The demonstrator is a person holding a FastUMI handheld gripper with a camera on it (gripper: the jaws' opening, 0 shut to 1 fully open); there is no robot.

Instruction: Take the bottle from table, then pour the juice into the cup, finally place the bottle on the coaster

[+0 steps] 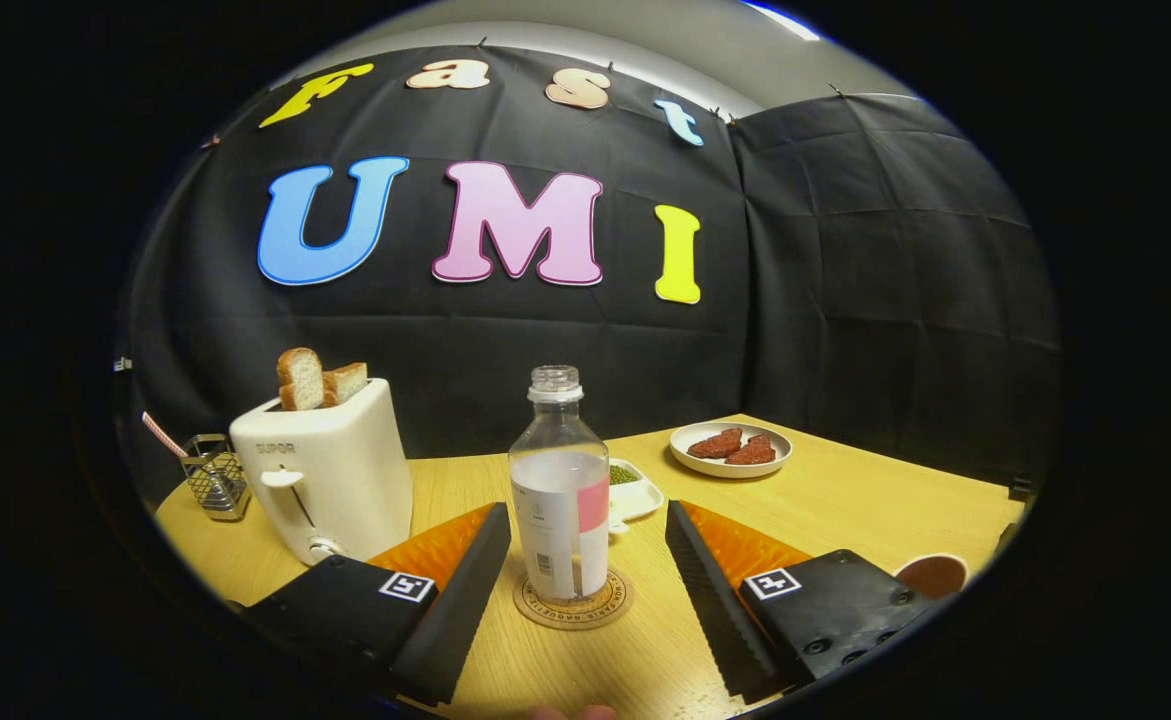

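A clear plastic bottle (559, 480), uncapped and with a white-and-pink label, stands upright on a round cork coaster (573, 600) on the pale wooden tabletop (845, 510), seen from the gripper camera. The gripper (588, 545) is spread wide, its black ridged fingers (465, 590) flanking the bottle without touching it. A brown cup (931, 574) sits right of the bottle, a white toaster holding bread (325, 480) to its left. The release looks complete; a straight backward retreat, fingers held apart, should avoid toppling the bottle.
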